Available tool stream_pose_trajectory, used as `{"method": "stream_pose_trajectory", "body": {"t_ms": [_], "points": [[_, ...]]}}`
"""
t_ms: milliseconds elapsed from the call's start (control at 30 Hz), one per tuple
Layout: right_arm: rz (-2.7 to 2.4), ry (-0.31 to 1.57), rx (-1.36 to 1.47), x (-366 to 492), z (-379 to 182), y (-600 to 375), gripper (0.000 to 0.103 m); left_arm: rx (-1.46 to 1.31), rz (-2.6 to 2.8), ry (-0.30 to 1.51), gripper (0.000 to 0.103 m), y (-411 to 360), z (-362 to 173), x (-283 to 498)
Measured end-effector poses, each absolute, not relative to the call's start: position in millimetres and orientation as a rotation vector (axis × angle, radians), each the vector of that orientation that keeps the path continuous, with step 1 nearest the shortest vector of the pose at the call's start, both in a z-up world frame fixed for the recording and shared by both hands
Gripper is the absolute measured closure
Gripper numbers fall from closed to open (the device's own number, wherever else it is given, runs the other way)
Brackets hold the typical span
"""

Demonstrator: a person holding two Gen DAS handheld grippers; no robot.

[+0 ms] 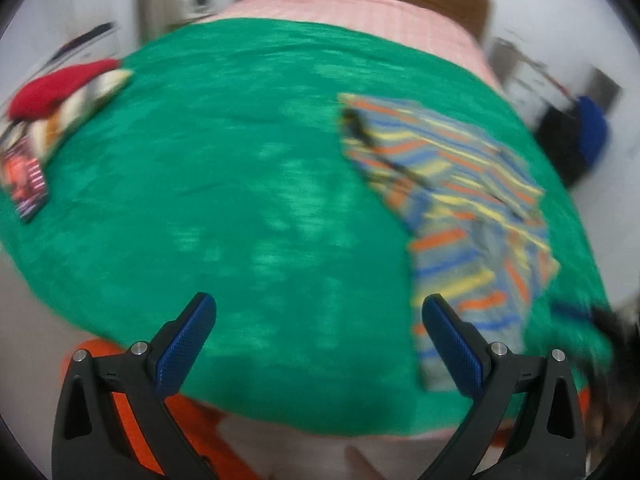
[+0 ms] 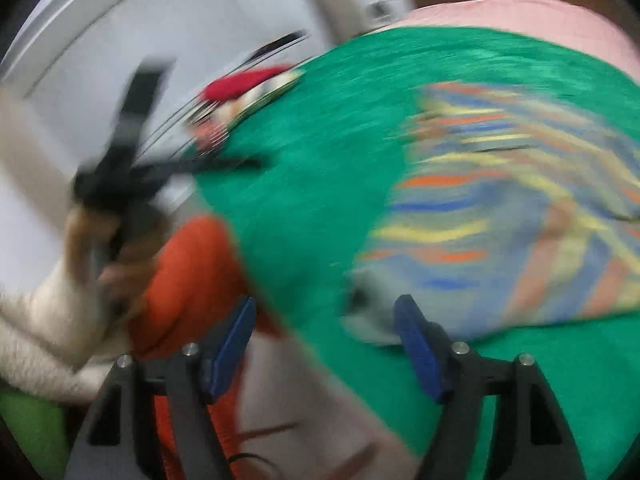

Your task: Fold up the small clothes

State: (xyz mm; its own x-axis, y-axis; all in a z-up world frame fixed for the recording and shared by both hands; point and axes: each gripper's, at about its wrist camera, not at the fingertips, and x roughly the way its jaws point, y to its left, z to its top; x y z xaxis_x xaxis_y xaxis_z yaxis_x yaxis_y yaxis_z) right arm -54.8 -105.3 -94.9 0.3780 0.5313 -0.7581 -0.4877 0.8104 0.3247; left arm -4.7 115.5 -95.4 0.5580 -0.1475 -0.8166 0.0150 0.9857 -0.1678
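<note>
Though motion blur smears the striped garment (image 1: 460, 200), both claws, left (image 1: 319, 340) and right (image 2: 325, 344), gape empty.

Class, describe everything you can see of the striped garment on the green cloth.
The striped garment is soft, knit-looking fabric, grey-blue with orange, yellow and blue stripes. It lies flat but partly folded over itself, stripes running in different directions, on the right side of the green cloth. A darker line marks its upper part. Neither gripper holds it; both views are blurred.
</note>
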Motion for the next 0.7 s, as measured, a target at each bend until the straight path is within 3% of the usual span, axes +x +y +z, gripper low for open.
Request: {"method": "stream_pose_trajectory", "body": {"t_ms": [233,267,300,333,367,400,467,700], "points": [[0.403,1.087,0.067,11,-134,-143,0.036,0.147,-0.55,0.963,0.004,-6,-125,-11],[0.409,1.098,0.068,20,-144,-142,0.037,0.189,-0.564,0.966,0.019,-16,-131,-10],[0.42,1.119,0.054,28,-153,-133,0.039,0.226,-0.571,0.991,0.044,-24,-141,-5],[0.417,1.14,0.006,36,-165,-127,0.042,0.227,-0.58,1.026,0.061,-25,-148,0],[0.407,1.13,-0.026,34,-166,-123,0.052,0.195,-0.575,1.078,0.094,-22,-158,8],[0.397,1.108,-0.042,31,-164,-125,0.071,0.139,-0.55,1.114,0.096,-14,-163,15],[0.382,1.095,0.009,17,-150,-141,0.097,-0.077,-0.544,1.138,0.097,22,-158,22],[0.259,1.108,0.09,-67,-127,-217,0.099,-0.246,-0.414,1.14,0.094,117,-134,-12]]}}
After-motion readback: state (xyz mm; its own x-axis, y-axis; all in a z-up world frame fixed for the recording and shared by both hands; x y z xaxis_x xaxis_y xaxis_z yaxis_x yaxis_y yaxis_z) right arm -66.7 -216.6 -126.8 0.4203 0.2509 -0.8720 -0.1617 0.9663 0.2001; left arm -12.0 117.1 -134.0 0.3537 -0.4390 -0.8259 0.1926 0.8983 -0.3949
